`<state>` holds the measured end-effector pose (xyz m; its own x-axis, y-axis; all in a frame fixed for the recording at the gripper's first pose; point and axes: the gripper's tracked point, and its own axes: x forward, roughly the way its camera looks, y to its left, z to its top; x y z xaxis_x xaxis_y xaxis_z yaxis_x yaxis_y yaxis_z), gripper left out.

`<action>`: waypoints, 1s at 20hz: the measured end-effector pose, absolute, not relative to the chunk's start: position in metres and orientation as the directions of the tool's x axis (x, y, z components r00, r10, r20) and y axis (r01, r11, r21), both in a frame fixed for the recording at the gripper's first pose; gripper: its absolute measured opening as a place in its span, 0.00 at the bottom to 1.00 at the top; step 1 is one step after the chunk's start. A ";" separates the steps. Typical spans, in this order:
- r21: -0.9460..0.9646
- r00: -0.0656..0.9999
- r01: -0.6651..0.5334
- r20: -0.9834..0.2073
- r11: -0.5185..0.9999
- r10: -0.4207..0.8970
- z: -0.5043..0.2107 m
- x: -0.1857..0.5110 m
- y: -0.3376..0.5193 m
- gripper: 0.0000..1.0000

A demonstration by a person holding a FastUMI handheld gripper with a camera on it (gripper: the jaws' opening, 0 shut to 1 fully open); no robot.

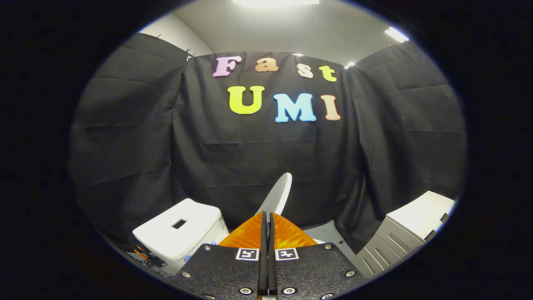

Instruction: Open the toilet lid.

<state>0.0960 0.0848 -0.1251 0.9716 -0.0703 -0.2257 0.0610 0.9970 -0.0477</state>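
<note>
The white toilet lid (pixel 278 195) stands raised and tilted, rising just beyond my fingertips against the black cloth wall. Its lower part is hidden behind my fingers. The white toilet tank (pixel 180 233), with a dark rectangular slot in its top, sits to the left of the fingers. My gripper (pixel 267 214) is shut, the two fingers pressed together with only a thin line between them. Their tips sit right at the foot of the lid; I cannot see whether they touch it.
A grey cabinet with a white top (pixel 410 233) stands to the right, past the fingers. Black cloth (pixel 258 158) hangs behind the toilet and on both sides. A strip of grey floor (pixel 329 235) runs between the toilet and the cabinet.
</note>
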 end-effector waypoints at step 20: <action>-0.100 0.978 -0.147 -0.166 0.984 0.129 -0.095 0.123 0.229 0.00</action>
